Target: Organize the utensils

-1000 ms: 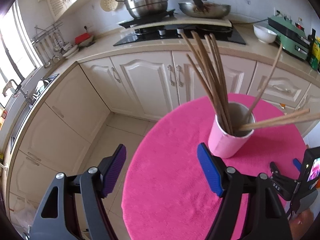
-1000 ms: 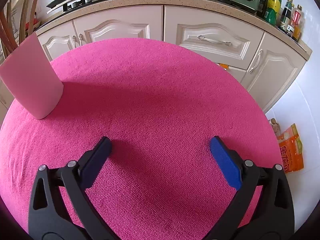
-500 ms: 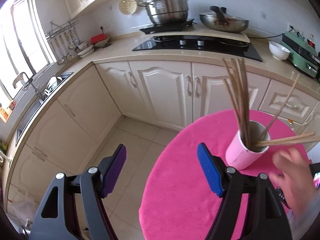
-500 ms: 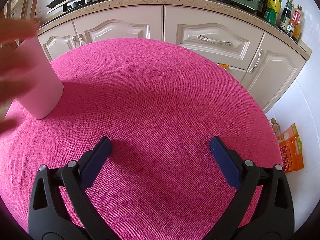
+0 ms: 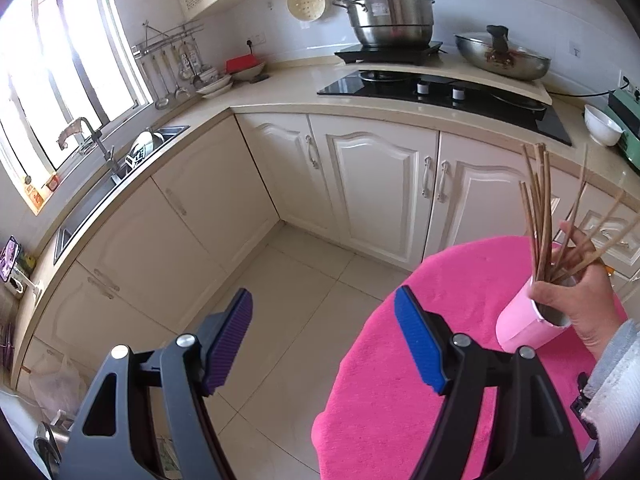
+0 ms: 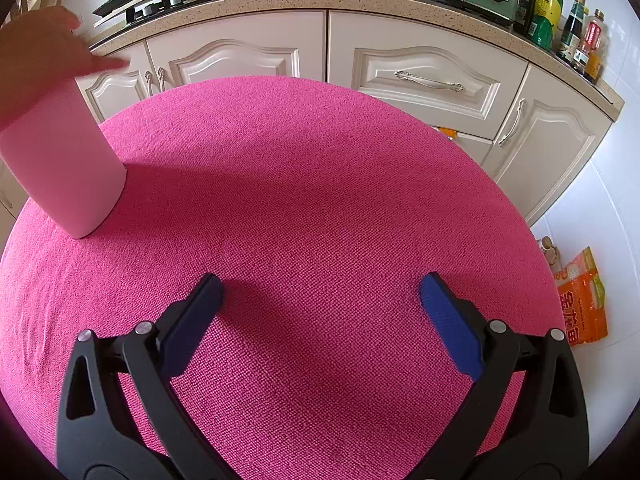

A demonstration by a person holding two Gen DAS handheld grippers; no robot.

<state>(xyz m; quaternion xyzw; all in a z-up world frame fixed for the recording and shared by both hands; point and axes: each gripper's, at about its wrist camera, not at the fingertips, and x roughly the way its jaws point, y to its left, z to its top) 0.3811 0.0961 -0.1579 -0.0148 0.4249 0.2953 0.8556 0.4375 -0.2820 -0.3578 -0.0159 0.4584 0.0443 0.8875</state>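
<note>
A pink cup (image 5: 520,330) full of wooden chopsticks (image 5: 540,216) stands on the round pink-covered table (image 5: 400,380). A bare hand (image 5: 576,300) in a grey sleeve grips the chopsticks at the cup's mouth. My left gripper (image 5: 324,336) hangs open and empty past the table's left edge, over the floor. In the right wrist view the same cup (image 6: 64,168) stands at the far left with the hand (image 6: 36,48) on top. My right gripper (image 6: 320,316) stands open and empty low over the cloth (image 6: 312,168).
White cabinets and a beige counter (image 5: 280,96) wrap the room, with a hob (image 5: 440,88), a steel pot (image 5: 390,20) and a wok (image 5: 502,56). A sink (image 5: 120,160) lies at left. Bottles (image 6: 560,12) and an orange bag (image 6: 582,300) sit at right.
My left gripper has drawn back to the left and risen, so the cup looks smaller and farther right. A bare hand has come in and closed on the chopsticks. The right gripper stayed still.
</note>
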